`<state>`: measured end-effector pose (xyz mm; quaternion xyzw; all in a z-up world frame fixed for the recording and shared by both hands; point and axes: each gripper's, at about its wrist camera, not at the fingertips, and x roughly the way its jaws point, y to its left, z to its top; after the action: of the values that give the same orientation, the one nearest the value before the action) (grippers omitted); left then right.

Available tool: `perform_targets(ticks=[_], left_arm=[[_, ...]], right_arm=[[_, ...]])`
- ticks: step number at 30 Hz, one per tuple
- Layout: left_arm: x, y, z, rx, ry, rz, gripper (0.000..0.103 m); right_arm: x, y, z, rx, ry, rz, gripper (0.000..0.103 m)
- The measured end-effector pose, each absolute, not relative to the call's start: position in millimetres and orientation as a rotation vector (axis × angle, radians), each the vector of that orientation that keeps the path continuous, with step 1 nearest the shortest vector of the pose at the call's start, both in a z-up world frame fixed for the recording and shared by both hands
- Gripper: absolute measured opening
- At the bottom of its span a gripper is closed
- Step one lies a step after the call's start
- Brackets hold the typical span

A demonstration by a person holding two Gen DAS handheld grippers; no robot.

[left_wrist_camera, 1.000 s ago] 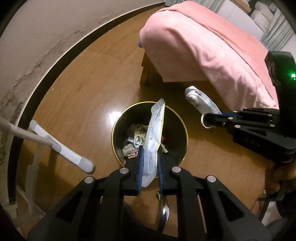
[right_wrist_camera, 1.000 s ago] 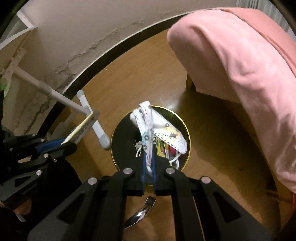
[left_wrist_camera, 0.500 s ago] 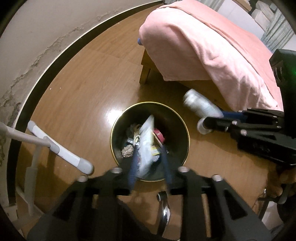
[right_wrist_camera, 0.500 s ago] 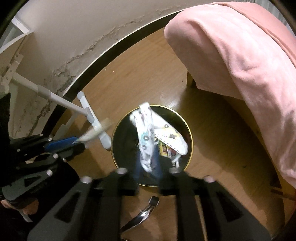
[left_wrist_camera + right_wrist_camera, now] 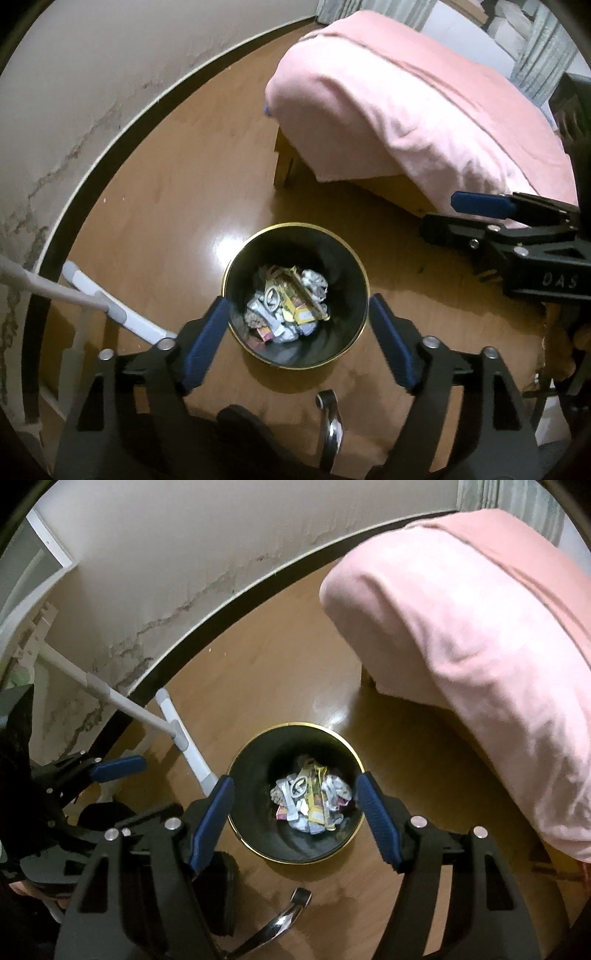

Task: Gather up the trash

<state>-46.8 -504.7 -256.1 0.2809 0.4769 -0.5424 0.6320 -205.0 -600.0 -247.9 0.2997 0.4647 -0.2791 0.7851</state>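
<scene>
A black round bin with a gold rim (image 5: 364, 273) (image 5: 352, 753) stands on the wooden floor below both grippers. Crumpled wrappers, a yellow packet and white scraps (image 5: 291, 306) (image 5: 314, 797) lie at its bottom. My left gripper (image 5: 299, 332) hangs over the bin, its jaws opening wide, nothing between the blue pads (image 5: 205, 339). My right gripper (image 5: 295, 812) is also above the bin, jaws opening, empty. In the left wrist view the right gripper (image 5: 480, 212) shows at the right edge. The left gripper (image 5: 114, 770) appears at the left of the right wrist view.
A bed under a pink blanket (image 5: 406, 110) (image 5: 480, 627) stands to the right of the bin. A white stand with grey-tipped feet (image 5: 110, 314) (image 5: 184, 746) sits left of it against the stained wall. A chrome lever (image 5: 330, 428) (image 5: 284, 919) juts up near the bottom.
The left gripper let go of the white pouch and the right gripper let go of the dotted white wrapper; both dropped into the bin. Both grippers opened and rose.
</scene>
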Motion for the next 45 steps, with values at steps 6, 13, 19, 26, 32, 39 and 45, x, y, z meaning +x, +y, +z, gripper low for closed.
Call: perform_targets(ticks=[6,13,19,26,32,39,45], left_arm=[[-69.9,-492.0,-186.4,0.621,0.952,-1.307,0.091],[-61.7,-439.9,-81.5,0.506,0.802,-1.271,0.094],[-3.5,-341.0,-17.9,0.405,0.714,-1.022,0.095],[69.2,-175.6,11.2,0.305,0.678,-0.569,0.095],[91.9,-47.2,12.6,0.165,0.686,-0.276,0.096],[96.1,20.7,-0.6,0.057,0.693,-0.121,0.096],[86.9,43.2,-0.7,0.044,0.686,-0.102,0.096]], right_arm=[[-219.2,-590.2,-171.8,0.562,0.884,-0.663,0.077],[-196.0,-556.5,-71.4,0.432,0.749,-0.625,0.086],[-110.5,-497.4,-32.3,0.330,0.694,-0.406,0.087],[6.0,-390.3,-16.3,0.211,0.710,-0.105,0.087],[54.6,-316.3,-11.4,0.157,0.719,0.043,0.087],[73.5,-275.1,-0.1,0.096,0.707,0.079,0.087],[81.5,-255.8,-4.2,0.071,0.714,0.080,0.087]])
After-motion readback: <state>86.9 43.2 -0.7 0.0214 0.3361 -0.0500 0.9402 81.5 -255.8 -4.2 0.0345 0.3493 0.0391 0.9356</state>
